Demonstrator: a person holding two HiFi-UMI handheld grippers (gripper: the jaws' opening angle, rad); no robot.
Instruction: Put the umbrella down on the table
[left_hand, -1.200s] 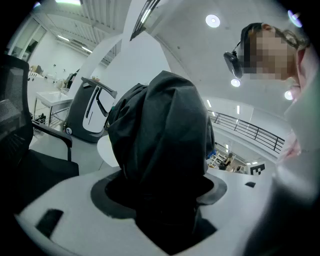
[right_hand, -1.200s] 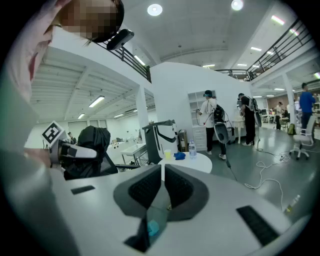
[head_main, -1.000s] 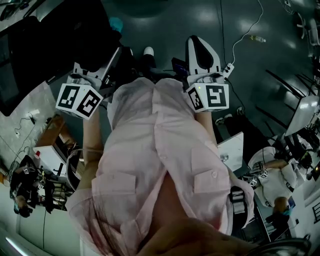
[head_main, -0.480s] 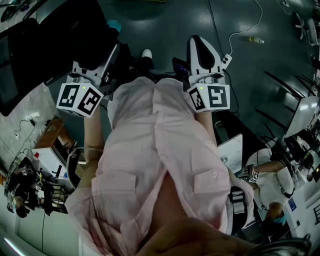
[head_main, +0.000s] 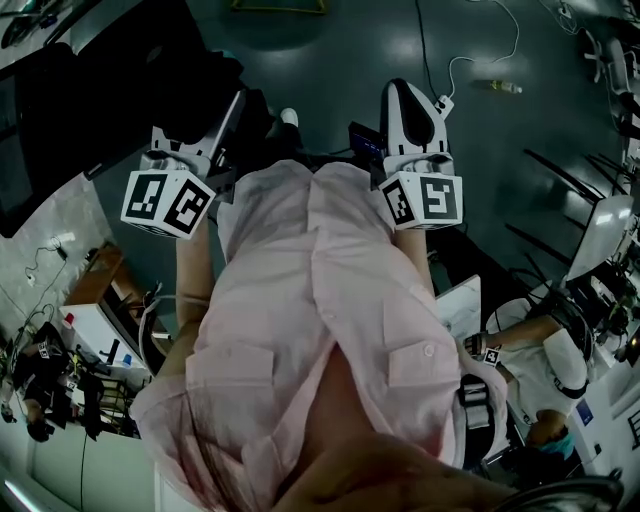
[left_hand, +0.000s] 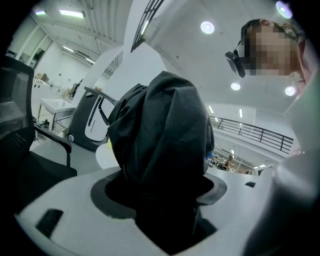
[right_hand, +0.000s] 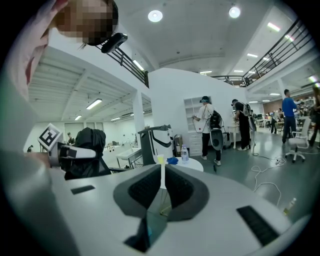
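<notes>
A black folded umbrella (left_hand: 160, 130) fills the left gripper view, its dark fabric bunched between the jaws. My left gripper (left_hand: 161, 192) is shut on it. In the head view the left gripper (head_main: 228, 112) is held out in front of my pink shirt, with the umbrella (head_main: 215, 72) dark above it. My right gripper (head_main: 404, 92) is level with it on the right. In the right gripper view its jaws meet along a thin line, so the right gripper (right_hand: 161, 184) is shut with nothing in it. The umbrella (right_hand: 89, 145) also shows at that view's left.
A round white table (right_hand: 194, 164) with a water bottle (right_hand: 184, 154) stands ahead of the right gripper. People (right_hand: 206, 125) stand beyond it. A black office chair (left_hand: 30, 150) is at the left. A white cable (head_main: 470, 58) lies on the dark floor; desks (head_main: 600, 230) crowd the right.
Both grippers have drifted slightly up in the head view, and the floor cable and surroundings have shifted with my movement. The left gripper's hold on the umbrella is unchanged.
</notes>
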